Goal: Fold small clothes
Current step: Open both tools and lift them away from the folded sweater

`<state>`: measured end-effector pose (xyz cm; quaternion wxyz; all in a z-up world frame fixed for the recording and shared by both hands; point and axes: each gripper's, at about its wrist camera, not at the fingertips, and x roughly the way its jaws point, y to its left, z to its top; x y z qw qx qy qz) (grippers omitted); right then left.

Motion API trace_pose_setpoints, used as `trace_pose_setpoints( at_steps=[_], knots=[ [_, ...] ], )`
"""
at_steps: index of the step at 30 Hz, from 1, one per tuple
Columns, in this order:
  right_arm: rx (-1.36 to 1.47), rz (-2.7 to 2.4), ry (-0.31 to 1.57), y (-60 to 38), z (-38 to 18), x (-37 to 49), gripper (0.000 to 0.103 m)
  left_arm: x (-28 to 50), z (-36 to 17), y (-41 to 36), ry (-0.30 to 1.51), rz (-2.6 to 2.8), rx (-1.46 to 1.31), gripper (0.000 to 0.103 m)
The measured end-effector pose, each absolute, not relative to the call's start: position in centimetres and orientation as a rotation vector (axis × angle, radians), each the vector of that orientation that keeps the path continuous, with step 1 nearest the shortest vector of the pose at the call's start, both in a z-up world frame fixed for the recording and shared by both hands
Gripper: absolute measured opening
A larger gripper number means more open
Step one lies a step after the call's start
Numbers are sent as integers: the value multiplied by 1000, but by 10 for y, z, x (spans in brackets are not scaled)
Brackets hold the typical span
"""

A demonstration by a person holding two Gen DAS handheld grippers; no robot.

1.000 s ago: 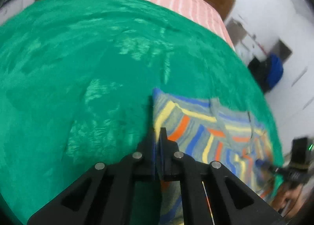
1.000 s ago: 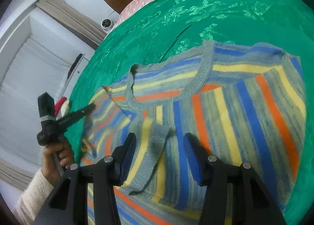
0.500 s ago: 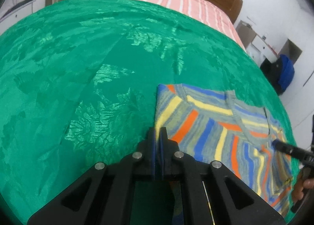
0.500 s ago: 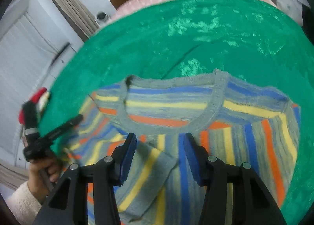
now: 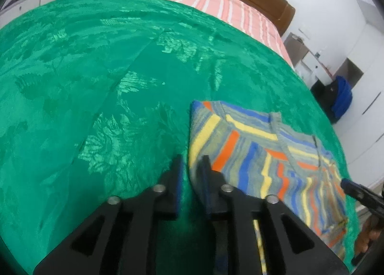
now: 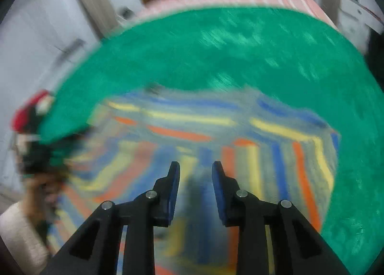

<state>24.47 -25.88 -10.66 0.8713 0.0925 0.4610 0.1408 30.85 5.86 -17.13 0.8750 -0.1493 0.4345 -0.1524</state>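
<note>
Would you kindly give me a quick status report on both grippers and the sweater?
Left gripper just opened, jaws astride sweater edge. Right gripper open, closing, nothing gripped. Sweater sleeves folded in, flat on green bedspread. Nothing in the way.

No legible text, labels, brand marks, nos. or signs in either view. Striped sweater (image 5: 264,155) ahead of left fingers has no readable tag; right wrist view too blurred to read anything.

**Even indoor light, 1 view badly smeared**

Soft, bright room light gives sheen patches on the green bedspread (image 5: 100,97). The left wrist view is mostly sharp; the right wrist view is motion-blurred throughout. Both fisheye frames bend and darken at the corners.
</note>
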Motion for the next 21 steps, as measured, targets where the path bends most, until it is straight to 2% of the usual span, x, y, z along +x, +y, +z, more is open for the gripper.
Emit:
trace_pose_setpoints(
  at_steps=[1, 3, 5, 6, 8, 9, 10, 11, 12, 13, 14, 16, 21],
  knots=[
    [222, 395, 942, -250, -100, 238, 29, 303, -168, 59, 911, -331, -313, 43],
    [212, 513, 973, -232, -103, 227, 29, 291, -162, 57, 919, -337, -273, 61],
    [141, 541, 1111, -216, -130, 219, 29, 277, -163, 50, 962, -341, -161, 64],
    [100, 520, 1193, -214, -148, 216, 25, 270, -163, 46, 974, -339, -94, 63],
    [76, 459, 1177, -221, -147, 206, 20, 250, -153, 44, 968, -307, 28, 65],
    [79, 442, 1172, -224, -138, 201, 22, 240, -147, 45, 964, -301, 43, 68],
    [82, 435, 1148, -230, -127, 192, 25, 231, -140, 49, 962, -296, 46, 71],
    [72, 432, 1095, -234, -110, 177, 38, 218, -130, 52, 953, -283, 49, 73],
    [56, 427, 1060, -235, -100, 165, 61, 208, -124, 55, 940, -269, 56, 80],
    [33, 411, 1013, -239, -88, 148, 71, 196, -116, 57, 924, -249, 66, 88],
    [18, 394, 973, -242, -82, 134, 79, 184, -108, 59, 901, -222, 82, 91],
    [-18, 335, 899, -250, -73, 97, 79, 164, -95, 61, 862, -184, 103, 95],
    [-21, 168, 838, -283, -78, 21, 81, 125, -73, 63, 800, -111, 150, 97]
  ],
)
